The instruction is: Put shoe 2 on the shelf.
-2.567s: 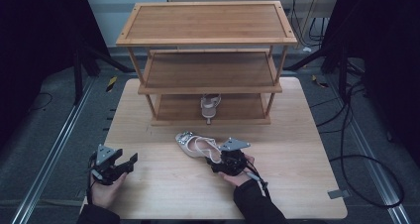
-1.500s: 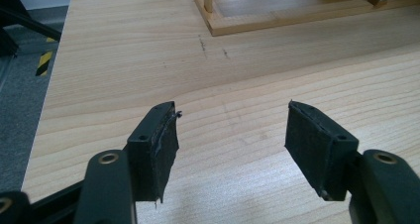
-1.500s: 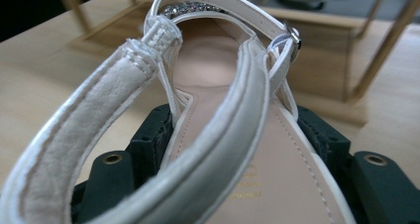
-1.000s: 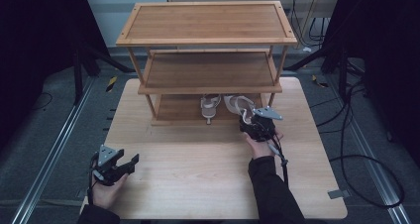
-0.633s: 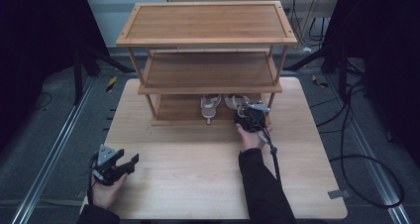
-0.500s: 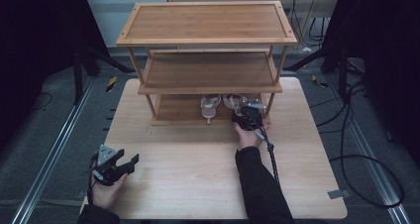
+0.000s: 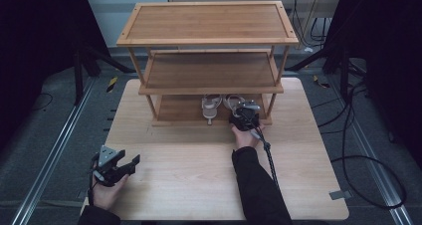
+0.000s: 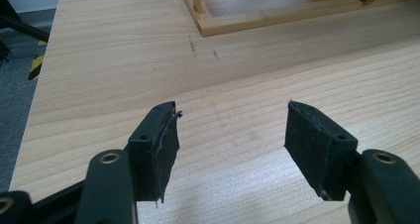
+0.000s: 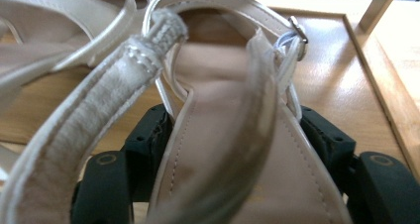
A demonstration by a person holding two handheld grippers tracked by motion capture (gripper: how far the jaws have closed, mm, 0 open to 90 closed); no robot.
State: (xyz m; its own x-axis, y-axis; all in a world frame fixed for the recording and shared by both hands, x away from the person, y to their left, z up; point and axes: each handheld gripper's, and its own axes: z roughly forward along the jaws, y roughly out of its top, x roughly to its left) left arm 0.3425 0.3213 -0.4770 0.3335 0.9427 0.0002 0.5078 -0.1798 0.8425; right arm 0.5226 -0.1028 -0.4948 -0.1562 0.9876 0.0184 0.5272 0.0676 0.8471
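Carried from tabletop to bottom shelf, the sandal sits between the right gripper's just-loosening jaws; back out straight. Left gripper gapes empty.

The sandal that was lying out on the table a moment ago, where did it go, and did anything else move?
The right gripper carried the sandal from the open table to the rack's bottom shelf, beside the other sandal. Its jaws have just been opening, with the sandal between them. The left gripper stayed open near the table's front left, and the rack did not move.
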